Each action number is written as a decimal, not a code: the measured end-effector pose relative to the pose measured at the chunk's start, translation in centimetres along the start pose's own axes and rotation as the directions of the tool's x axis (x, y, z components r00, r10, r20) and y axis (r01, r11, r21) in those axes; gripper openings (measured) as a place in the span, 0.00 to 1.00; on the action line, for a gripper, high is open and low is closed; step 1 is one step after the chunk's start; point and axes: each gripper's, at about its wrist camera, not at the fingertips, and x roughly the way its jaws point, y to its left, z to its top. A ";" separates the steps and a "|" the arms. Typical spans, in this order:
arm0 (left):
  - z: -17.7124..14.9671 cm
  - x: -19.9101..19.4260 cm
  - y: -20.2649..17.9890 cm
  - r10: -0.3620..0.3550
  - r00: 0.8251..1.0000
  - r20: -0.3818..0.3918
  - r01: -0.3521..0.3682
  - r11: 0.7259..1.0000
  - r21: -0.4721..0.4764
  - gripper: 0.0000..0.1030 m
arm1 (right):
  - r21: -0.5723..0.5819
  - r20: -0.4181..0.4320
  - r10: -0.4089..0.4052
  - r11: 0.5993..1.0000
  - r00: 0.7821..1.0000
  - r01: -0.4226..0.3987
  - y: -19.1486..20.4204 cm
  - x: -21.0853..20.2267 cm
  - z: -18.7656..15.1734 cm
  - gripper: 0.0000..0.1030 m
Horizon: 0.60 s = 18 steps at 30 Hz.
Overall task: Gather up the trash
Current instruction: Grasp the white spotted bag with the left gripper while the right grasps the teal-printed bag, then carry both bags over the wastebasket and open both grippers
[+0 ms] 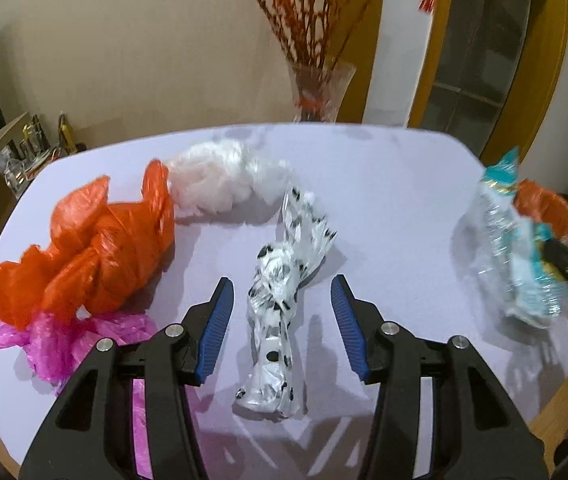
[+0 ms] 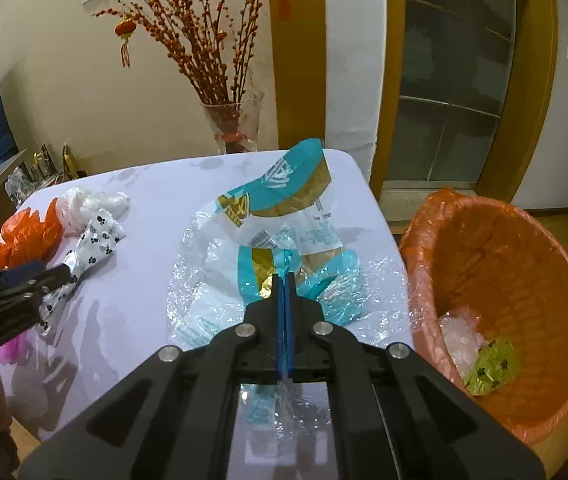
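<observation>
My left gripper is open, its blue pads on either side of a white bag with black spots lying on the lavender table. An orange bag, a pink bag and a white bag lie to its left. My right gripper is shut on a clear and teal wrapper and holds it over the table's right side. The wrapper also shows in the left wrist view. An orange-lined trash basket stands right of the table, with some trash inside.
A glass vase with red branches stands behind the table's far edge. A shelf with small items is at the far left. A wooden-framed door is behind the basket.
</observation>
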 end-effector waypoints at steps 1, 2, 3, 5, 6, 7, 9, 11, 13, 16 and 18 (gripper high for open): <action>-0.2 0.5 0.0 0.003 1.000 -0.023 -0.003 1.000 0.001 0.50 | 0.001 0.007 0.000 1.000 1.000 0.000 0.1 -0.2 -0.1 0.03; -0.2 0.8 0.0 0.005 0.999 -0.041 -0.005 1.000 0.001 0.50 | 0.003 0.015 0.001 1.000 1.000 -0.001 -0.1 -0.4 0.0 0.03; -0.4 1.3 0.0 0.009 0.998 -0.063 -0.009 1.000 -0.001 0.49 | 0.004 0.020 0.004 1.000 1.000 -0.004 -0.2 -0.6 0.0 0.03; -0.6 1.8 0.0 0.009 0.997 -0.079 -0.010 1.000 -0.004 0.44 | 0.007 0.028 0.005 1.000 1.000 -0.006 -0.4 -1.0 0.0 0.03; -0.6 1.8 -0.1 0.011 0.997 -0.075 -0.011 1.000 0.006 0.31 | 0.008 0.030 0.005 1.000 1.000 -0.006 -0.3 -1.0 0.0 0.03; -0.7 1.6 -0.1 0.003 0.997 -0.073 -0.002 1.000 0.008 0.25 | 0.009 0.031 0.006 1.000 0.999 -0.006 -0.4 -1.2 0.0 0.03; -0.7 1.4 -0.1 -0.052 0.996 -0.071 0.051 0.999 -0.010 0.14 | 0.011 0.032 0.004 1.000 0.999 -0.004 -0.5 -1.3 -0.2 0.03; -0.7 0.9 -0.3 -0.086 0.995 -0.052 0.086 0.996 -0.012 0.13 | 0.014 0.037 0.001 1.000 0.999 -0.002 -0.7 -1.6 -0.3 0.03; -0.7 -0.1 -0.6 -0.111 0.994 -0.022 0.111 0.994 -0.003 0.12 | 0.016 0.047 -0.005 1.000 0.999 0.004 -0.9 -1.9 -0.4 0.03; -0.3 -1.3 -1.5 -0.150 0.989 0.003 0.150 0.989 0.007 0.12 | 0.025 0.068 -0.018 1.000 0.998 0.016 -1.6 -2.9 -0.2 0.03; 0.0 -1.9 -2.1 -0.171 0.985 0.016 0.170 0.985 0.018 0.12 | 0.031 0.083 -0.019 0.999 0.996 0.016 -2.2 -3.4 -0.1 0.03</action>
